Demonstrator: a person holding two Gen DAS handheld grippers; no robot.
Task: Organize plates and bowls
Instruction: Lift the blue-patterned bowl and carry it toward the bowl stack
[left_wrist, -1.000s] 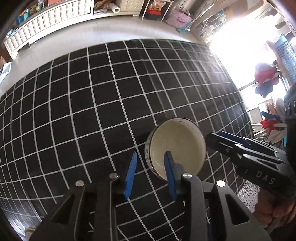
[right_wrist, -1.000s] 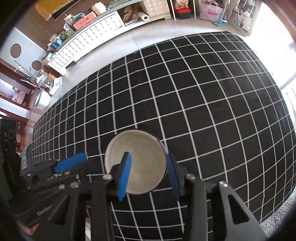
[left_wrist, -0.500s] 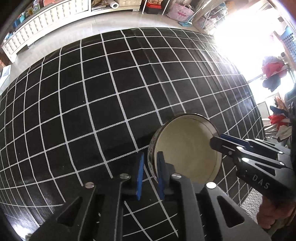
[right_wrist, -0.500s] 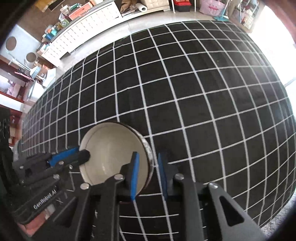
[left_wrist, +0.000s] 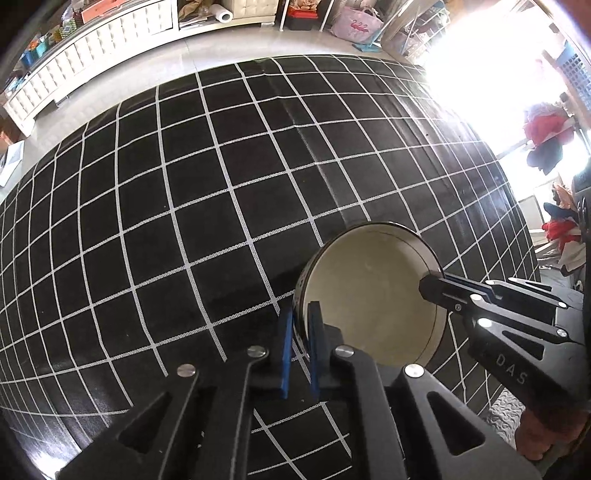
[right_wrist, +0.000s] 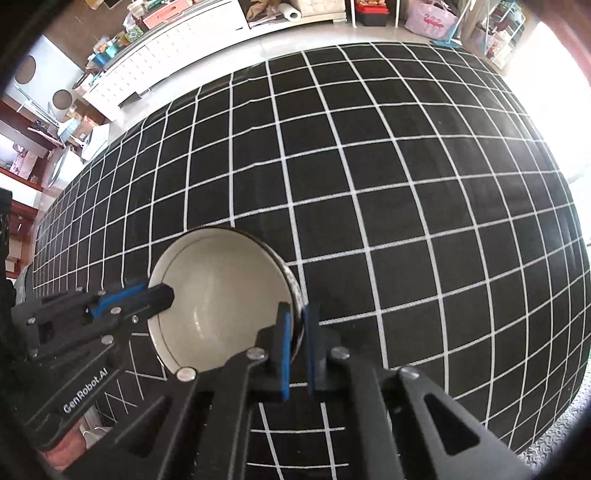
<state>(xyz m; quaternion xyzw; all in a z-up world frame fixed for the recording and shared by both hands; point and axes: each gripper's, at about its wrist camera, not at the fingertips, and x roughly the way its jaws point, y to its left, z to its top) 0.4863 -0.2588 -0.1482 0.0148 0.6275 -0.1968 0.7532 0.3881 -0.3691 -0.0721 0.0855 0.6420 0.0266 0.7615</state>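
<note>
Item: one bowl (left_wrist: 369, 299), cream inside, with a dark patterned band round the outer wall and a thin dark line at the rim. It stood on a black tablecloth (left_wrist: 184, 206) with a white grid, toward the near edge of the cloth and apart from its far edge.

Left gripper (left_wrist: 298, 332): black body, blue pads. It pointed steeply down at the bowl's left rim, jaws drawn narrow and clamped on the wall, one pad outside and one inside.

Right gripper (right_wrist: 298, 332): same build. It pointed steeply down at the bowl's right rim, jaws narrow and pinching the wall between the pads. In the left wrist view its fingertip (left_wrist: 430, 286) lay over the rim opposite the left gripper; in the right wrist view the left gripper's fingertip (right_wrist: 162, 295) lay over the rim opposite the right one.

Whether the bowl's base touched the cloth could not be told.

Beyond the bowl, past the far edge of the cloth: pale floor (left_wrist: 229, 44), a long white cabinet (left_wrist: 92, 62), a paper roll (left_wrist: 223, 15) and a pink bag (left_wrist: 356, 22).
</note>
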